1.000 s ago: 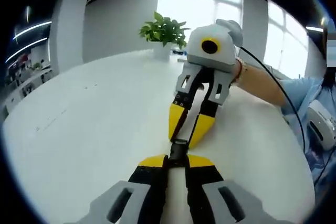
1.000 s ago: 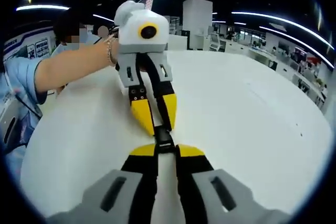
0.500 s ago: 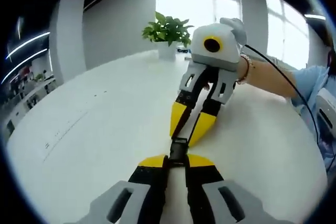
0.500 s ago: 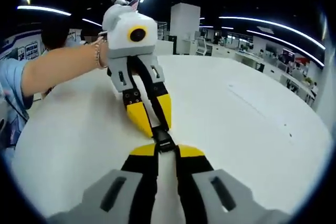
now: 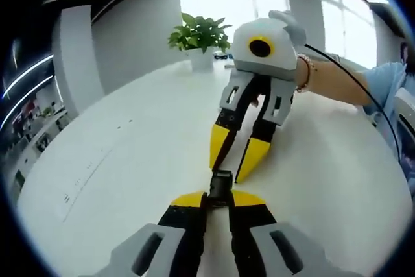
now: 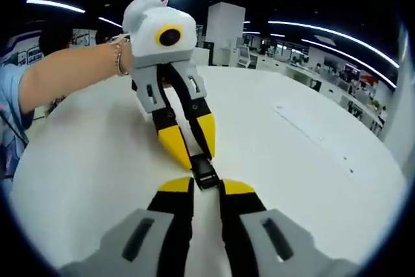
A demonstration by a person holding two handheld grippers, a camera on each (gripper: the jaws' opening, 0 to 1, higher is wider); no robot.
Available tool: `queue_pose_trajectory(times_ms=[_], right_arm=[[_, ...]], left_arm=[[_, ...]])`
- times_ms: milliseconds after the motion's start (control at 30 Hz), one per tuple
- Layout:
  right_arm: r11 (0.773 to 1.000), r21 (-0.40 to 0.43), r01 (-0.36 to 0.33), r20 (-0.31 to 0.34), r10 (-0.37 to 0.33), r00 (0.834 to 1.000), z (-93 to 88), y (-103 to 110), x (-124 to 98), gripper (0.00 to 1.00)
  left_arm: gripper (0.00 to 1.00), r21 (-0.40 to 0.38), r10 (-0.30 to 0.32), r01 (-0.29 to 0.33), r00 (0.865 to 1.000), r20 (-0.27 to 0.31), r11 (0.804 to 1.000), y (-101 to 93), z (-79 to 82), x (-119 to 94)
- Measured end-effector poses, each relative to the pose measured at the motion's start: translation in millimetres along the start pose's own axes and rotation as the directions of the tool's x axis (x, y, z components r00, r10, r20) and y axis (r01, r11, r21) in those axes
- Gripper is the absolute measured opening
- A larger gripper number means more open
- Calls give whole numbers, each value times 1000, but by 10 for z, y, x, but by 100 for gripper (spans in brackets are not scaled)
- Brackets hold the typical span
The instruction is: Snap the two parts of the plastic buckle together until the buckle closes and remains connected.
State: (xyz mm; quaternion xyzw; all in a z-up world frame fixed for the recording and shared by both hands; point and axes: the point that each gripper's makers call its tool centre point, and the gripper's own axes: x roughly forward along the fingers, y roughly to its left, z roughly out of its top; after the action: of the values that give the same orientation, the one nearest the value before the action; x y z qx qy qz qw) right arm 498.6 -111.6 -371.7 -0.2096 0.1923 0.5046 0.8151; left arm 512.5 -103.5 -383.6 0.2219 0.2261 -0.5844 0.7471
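Black plastic, the buckle (image 5: 221, 184) sits between the two grippers above the white worktop (image 5: 123, 160), well in from its edges, with a black strap running back from it on either side. In the left gripper view the left gripper (image 5: 218, 198) has its yellow-tipped jaws closed tight on the near end of the buckle, the piece standing up just past the tips. Opposite it, the right gripper (image 5: 236, 156) points down toward the buckle's far end with its yellow tips spread a little apart and daylight between them; whether they touch the buckle there I cannot tell. In the right gripper view the right gripper (image 6: 206, 186) has its own tips just beside the buckle (image 6: 204, 172), one on either side, and whether they pinch it cannot be made out. The left gripper (image 6: 192, 142) comes in from the far side, its yellow tips near together around the strap, held by a hand (image 6: 127, 56) with a bracelet on the wrist. At the far edge of the worktop stands a potted plant (image 5: 198, 37) before bright windows.
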Motion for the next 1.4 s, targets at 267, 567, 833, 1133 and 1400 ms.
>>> queue_pose_trajectory(times_ms=[267,567,833,1133,1400], right_arm=[[999,-42,23,-30,-25,999,-5,-30,32,16],[978,-148,146,-45,-154,987,5,-134,32,28],[978,18,206,100,-207,973,233,-71,-119,49],[973,36,226,351,-224,909,927,55,-755,68],[957,24,290,470,-266,842,1255,364,-1345,63]], left_arm=[[14,30,41,-41,999,-17,999,119,15,-36],[60,96,175,-169,983,-52,981,246,126,-154],[68,81,339,-350,933,121,933,230,599,-731],[65,-160,447,-417,837,317,895,-358,636,-1445],[65,-279,614,-547,696,372,789,-691,484,-2035]])
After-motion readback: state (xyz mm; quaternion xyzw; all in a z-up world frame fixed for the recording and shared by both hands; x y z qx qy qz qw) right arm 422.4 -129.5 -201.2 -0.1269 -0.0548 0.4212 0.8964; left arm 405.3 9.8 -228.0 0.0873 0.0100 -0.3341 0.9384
